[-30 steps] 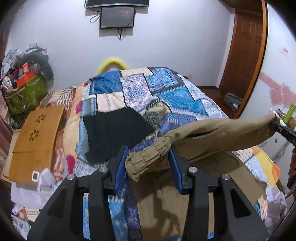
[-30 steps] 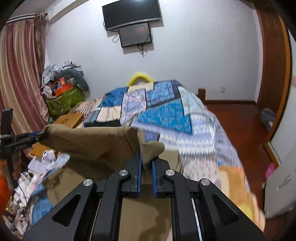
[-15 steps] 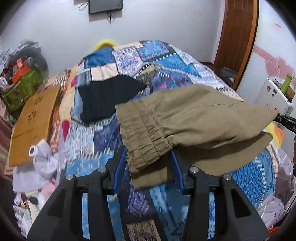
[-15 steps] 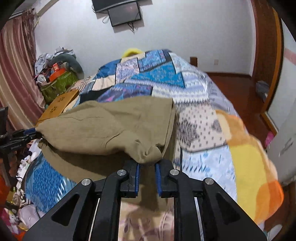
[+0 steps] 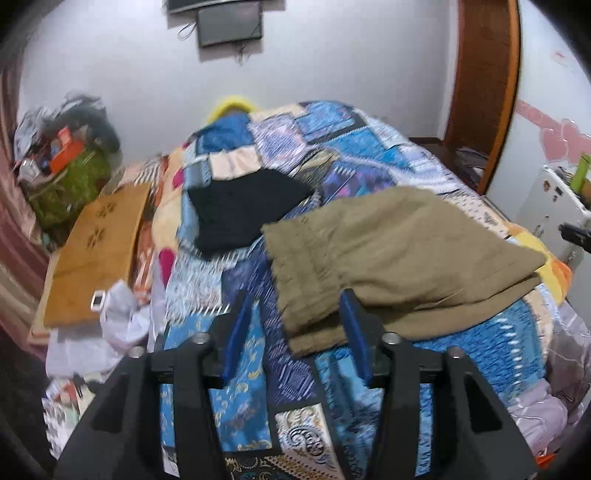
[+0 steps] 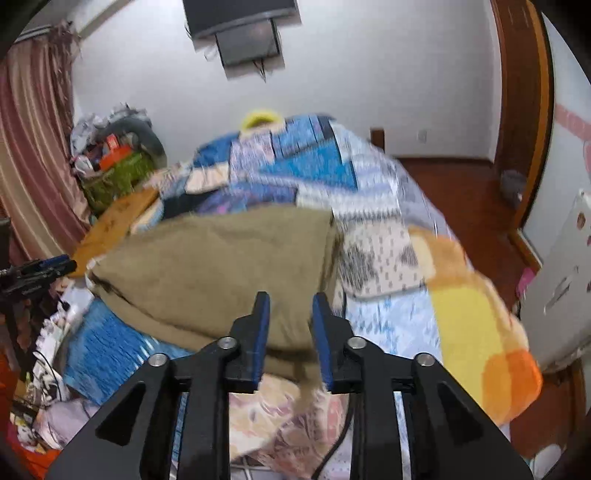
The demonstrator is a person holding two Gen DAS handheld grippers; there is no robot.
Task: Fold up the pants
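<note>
Bedroom: quilted bed (image 5: 354, 155), wall television (image 5: 229, 26)

a bed covered by a patchwork quilt of blue, white and lilac printed squares (image 5: 332, 147) fills the middle of both views, its far end toward the white wall. a yellow-and-orange fleece blanket (image 6: 476, 325) lies along the quilt's right side in the right wrist view. on the quilt lie folded olive-brown cloth pants (image 5: 388, 254), doubled over with the gathered elastic waistband toward the left wrist camera and the lower layer showing along the near edge. just beyond them, toward the left, a flat black garment (image 5: 243, 206) lies on the quilt, its near corner close beside the pants; whether they touch cannot be told.
</note>
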